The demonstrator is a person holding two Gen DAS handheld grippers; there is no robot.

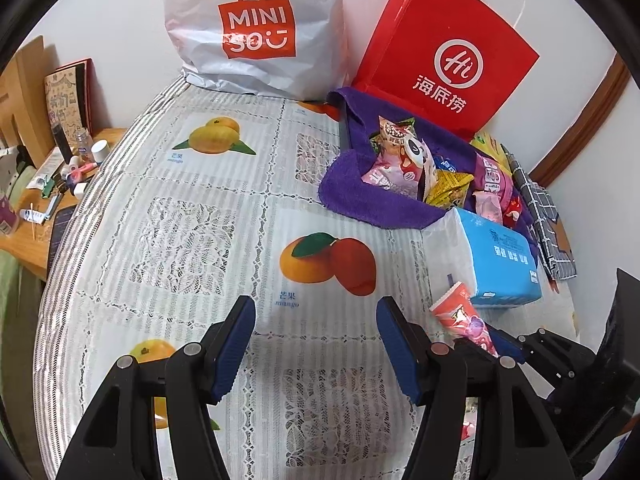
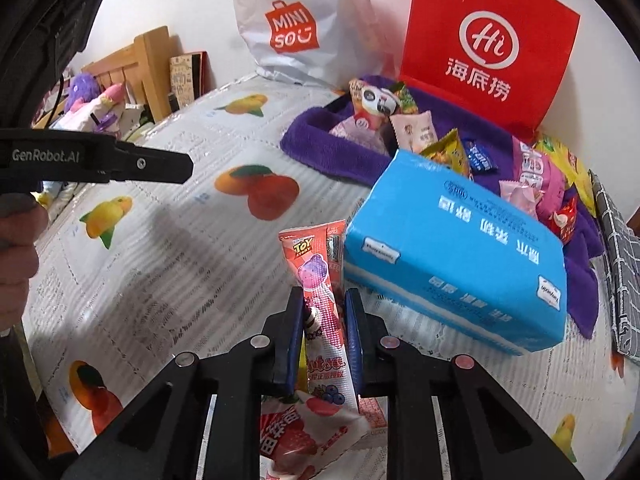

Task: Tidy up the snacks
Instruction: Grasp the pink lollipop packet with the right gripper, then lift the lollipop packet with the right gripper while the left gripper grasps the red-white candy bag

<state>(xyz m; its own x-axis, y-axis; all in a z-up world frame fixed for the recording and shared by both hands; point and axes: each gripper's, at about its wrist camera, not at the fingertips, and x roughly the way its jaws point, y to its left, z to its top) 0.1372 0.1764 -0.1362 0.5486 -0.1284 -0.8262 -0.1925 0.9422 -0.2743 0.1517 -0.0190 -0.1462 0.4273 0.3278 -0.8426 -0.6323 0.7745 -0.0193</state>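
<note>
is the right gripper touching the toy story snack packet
Touching: the right wrist view shows the right gripper with both pads pressed against the Toy Story snack packet.

tissue pack (image 2: 456, 256) lies before the towel (image 2: 320, 148) holding snacks (image 2: 412, 128); bags behind.

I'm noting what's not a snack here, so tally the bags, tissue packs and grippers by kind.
Shopping bags: 2, white bag and red bag
Tissue packs: 1, blue pack
Hand-held grippers: 2, left open and empty, right shut on a snack stick
Total: 5
</note>
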